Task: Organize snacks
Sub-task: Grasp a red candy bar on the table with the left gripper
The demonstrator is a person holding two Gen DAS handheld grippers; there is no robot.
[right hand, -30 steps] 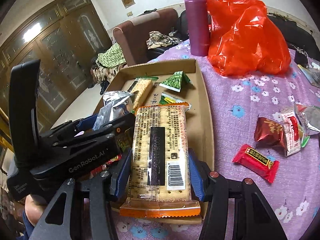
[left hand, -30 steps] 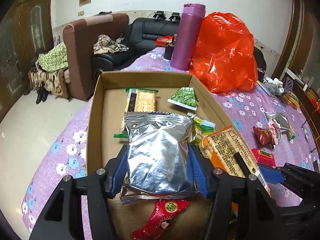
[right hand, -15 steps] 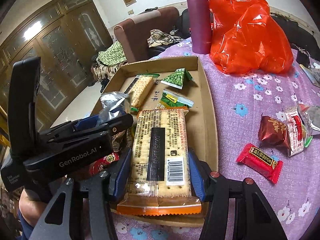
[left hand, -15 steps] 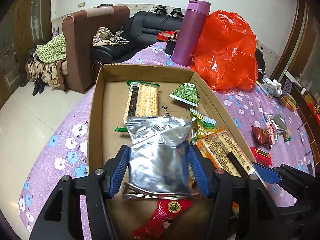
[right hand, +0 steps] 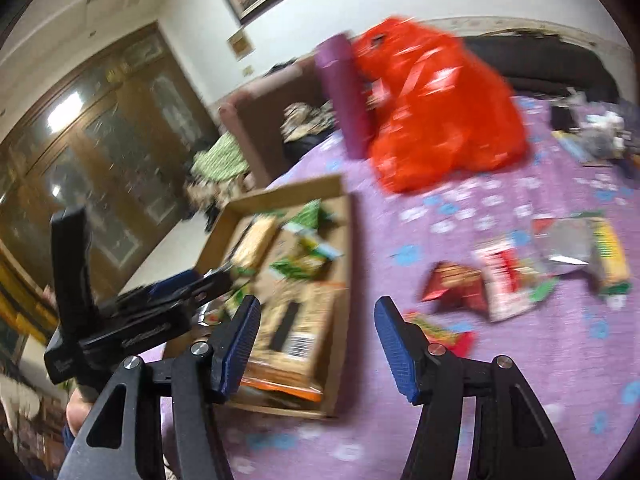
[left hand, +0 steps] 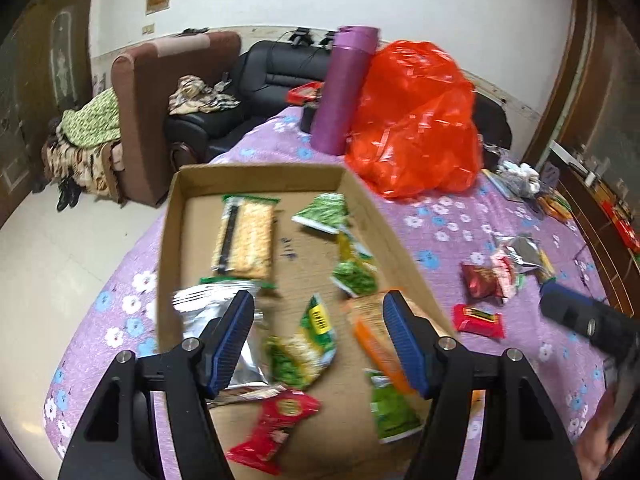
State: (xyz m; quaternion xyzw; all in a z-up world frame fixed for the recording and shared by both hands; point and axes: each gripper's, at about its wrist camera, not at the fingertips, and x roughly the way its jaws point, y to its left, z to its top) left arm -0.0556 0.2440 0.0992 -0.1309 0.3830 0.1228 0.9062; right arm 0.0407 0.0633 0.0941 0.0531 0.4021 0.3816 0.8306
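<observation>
A shallow cardboard box on the purple flowered table holds several snacks. My left gripper is open and empty above the box's near end. A silver foil bag lies by its left finger, and an orange cracker pack by its right finger. My right gripper is open and empty, raised over the box's right edge; the cracker pack lies in the box below it. Loose snacks lie on the table to the right: a red packet and a dark red bag.
A purple bottle and an orange plastic bag stand behind the box. A silver bag and other packets lie at the table's right. Sofas stand beyond the table, and a wooden cabinet is to the left. The right wrist view is motion-blurred.
Both grippers opened. The left let go of the silver foil bag and the right let go of the orange cracker pack, both now lying in the box. The right gripper swung right.
</observation>
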